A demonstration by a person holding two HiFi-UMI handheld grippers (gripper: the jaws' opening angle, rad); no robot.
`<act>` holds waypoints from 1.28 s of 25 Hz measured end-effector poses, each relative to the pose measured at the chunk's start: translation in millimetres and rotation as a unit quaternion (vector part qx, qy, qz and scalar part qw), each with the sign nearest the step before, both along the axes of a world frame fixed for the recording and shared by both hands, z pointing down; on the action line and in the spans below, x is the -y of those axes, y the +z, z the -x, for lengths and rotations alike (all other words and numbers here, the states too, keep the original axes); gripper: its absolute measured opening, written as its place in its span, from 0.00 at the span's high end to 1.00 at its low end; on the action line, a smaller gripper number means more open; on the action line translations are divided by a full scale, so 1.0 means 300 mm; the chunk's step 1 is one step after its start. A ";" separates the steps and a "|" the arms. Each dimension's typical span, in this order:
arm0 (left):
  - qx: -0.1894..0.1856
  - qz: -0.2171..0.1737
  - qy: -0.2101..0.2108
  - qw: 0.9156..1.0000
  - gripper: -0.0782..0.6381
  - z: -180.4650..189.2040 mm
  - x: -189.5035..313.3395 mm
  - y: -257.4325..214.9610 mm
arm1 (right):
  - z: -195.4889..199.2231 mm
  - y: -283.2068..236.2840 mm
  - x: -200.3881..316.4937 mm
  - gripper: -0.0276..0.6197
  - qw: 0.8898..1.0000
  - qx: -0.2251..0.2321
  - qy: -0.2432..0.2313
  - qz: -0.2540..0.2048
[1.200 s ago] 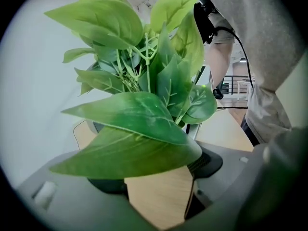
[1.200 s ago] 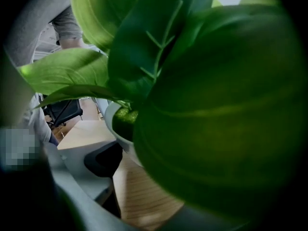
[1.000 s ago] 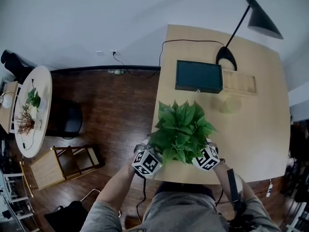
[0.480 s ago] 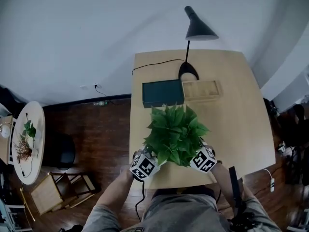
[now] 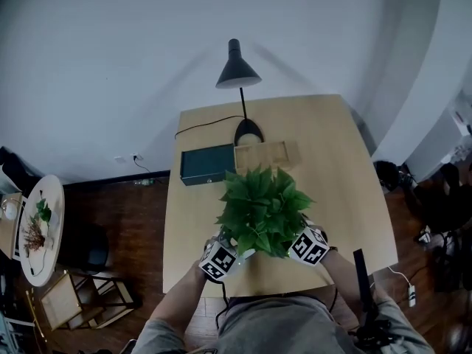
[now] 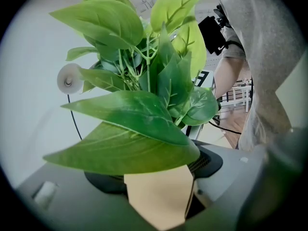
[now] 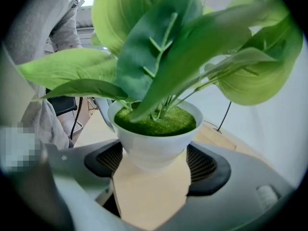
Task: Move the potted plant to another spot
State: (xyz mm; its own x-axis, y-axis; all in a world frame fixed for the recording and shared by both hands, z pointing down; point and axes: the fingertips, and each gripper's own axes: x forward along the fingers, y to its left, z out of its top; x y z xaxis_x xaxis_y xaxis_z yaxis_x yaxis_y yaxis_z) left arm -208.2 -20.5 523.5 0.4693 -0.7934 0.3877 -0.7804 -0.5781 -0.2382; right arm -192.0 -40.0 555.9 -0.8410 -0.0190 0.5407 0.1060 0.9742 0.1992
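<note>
The potted plant, broad green leaves in a white bowl-shaped pot, hangs over the near half of the wooden table. My right gripper has its dark pads against both sides of the pot, with tabletop showing below. My left gripper comes in from the other side with its jaws just as wide. Big leaves hide the pot in the left gripper view. In the head view both marker cubes flank the foliage, with the left gripper and right gripper under the leaves.
A black desk lamp stands at the table's far side, its cord trailing left. A dark green box and a shallow wooden tray lie just beyond the plant. A round side table and a wooden chair stand on the dark floor at left.
Both grippers have carried the plant together from the table's near left edge farther in over the tabletop. It now hangs closer to the box and tray.
</note>
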 end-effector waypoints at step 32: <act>-0.015 -0.010 0.132 0.991 0.39 -0.593 0.358 -0.023 | -0.587 -0.009 0.344 0.31 0.991 -0.008 0.132 -0.001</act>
State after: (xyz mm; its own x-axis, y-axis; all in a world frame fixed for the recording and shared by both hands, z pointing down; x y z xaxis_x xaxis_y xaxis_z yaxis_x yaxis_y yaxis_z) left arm -30.3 -127.8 516.6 0.6724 -0.6492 0.3555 -0.6099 -0.7581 -0.2309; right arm -16.1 -143.3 553.2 -0.7977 -0.2391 0.5537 -0.1502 0.9679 0.2016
